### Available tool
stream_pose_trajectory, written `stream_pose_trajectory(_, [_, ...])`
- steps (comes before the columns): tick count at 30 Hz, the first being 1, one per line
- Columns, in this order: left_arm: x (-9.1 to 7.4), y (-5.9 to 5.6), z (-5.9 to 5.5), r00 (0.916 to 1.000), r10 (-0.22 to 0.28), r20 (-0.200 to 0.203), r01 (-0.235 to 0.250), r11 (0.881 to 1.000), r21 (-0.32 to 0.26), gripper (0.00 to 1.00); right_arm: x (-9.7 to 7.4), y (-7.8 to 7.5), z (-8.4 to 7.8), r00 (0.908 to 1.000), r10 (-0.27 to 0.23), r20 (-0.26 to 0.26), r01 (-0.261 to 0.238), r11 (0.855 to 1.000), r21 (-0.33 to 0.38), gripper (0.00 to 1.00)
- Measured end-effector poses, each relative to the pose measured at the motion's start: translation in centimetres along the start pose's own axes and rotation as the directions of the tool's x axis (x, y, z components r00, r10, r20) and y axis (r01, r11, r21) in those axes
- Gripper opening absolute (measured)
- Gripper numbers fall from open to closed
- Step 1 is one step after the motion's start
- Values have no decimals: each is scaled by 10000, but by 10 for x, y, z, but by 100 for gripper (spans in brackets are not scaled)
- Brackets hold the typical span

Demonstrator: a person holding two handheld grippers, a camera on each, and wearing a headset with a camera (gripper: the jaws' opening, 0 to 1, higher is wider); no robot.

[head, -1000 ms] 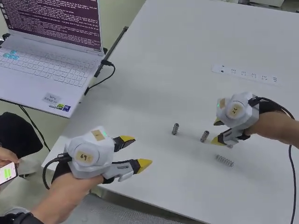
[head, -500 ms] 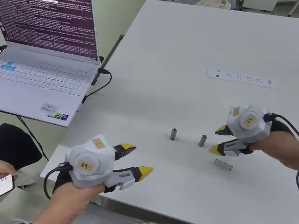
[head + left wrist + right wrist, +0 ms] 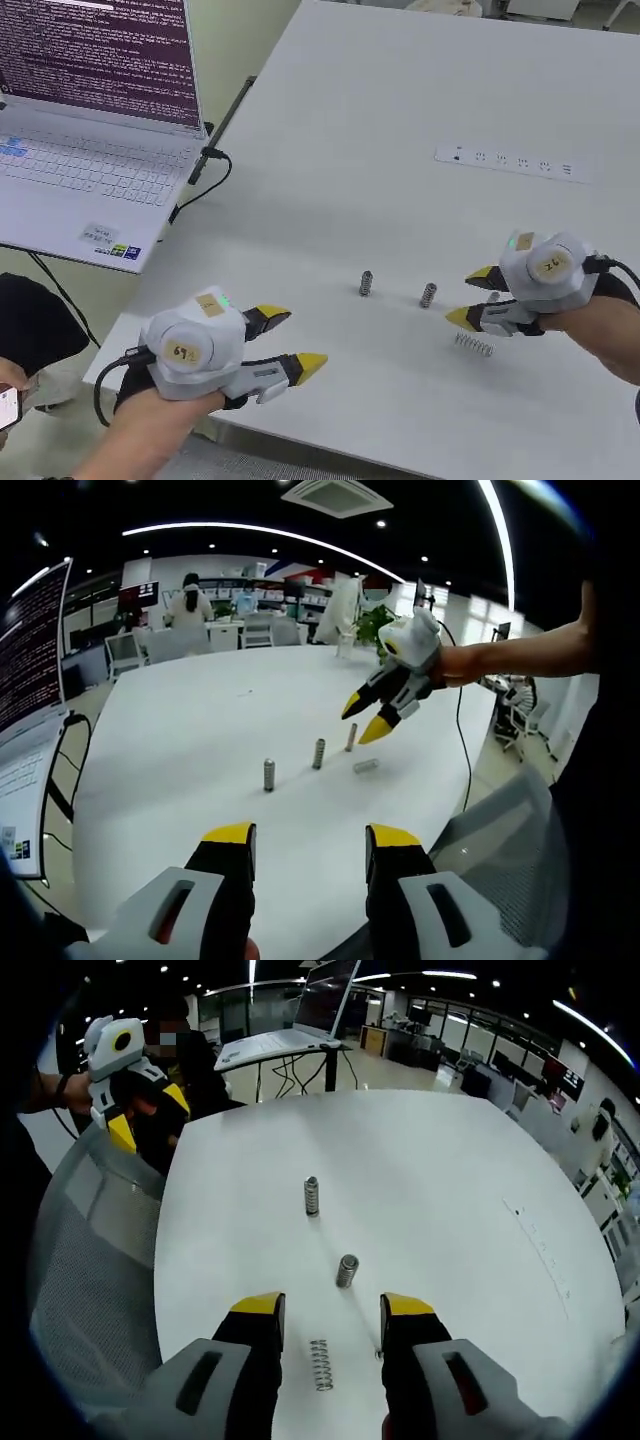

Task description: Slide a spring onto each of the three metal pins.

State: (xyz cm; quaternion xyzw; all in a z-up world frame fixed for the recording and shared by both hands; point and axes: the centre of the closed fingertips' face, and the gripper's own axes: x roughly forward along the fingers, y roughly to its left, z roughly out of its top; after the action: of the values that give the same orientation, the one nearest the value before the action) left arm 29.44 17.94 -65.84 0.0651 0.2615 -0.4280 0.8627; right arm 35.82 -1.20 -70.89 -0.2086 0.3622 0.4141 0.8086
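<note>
Two short springs stand upright on pins mid-table, one (image 3: 366, 283) to the left and one (image 3: 428, 294) to its right. A thin bare pin (image 3: 492, 297) stands between the right gripper's jaws. A loose spring (image 3: 474, 345) lies flat just in front of it. My right gripper (image 3: 472, 296) is open, hovering over the pin and the loose spring (image 3: 320, 1364). In its own view the nearer sprung pin (image 3: 347, 1270) is just ahead of the right gripper (image 3: 333, 1310). My left gripper (image 3: 290, 340) is open and holds nothing, near the table's front edge, well left of the springs (image 3: 268, 774).
An open laptop (image 3: 80, 150) sits on a stand to the left, with a black cable (image 3: 215, 170) running along the table edge. A white power strip (image 3: 510, 162) lies at the back right. A hand with a phone (image 3: 5, 400) is at the lower left.
My right gripper has drawn back a little from the second sprung pin towards the loose spring. The head camera has shifted; the left gripper has hardly moved.
</note>
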Motion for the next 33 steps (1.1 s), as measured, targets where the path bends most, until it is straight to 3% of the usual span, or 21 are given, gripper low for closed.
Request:
stream_pose_trajectory(9, [1,-2,1,10000,-61,-4,61,10000,57,38,-14,12,-7,9973,-290,679,237,9967,780,39])
stream_pose_trajectory(33, [6,-11,7,9997,-238,23,238,9995,203,39,-59,30,-39,9832,-1111,1449,712,9640,2561,48])
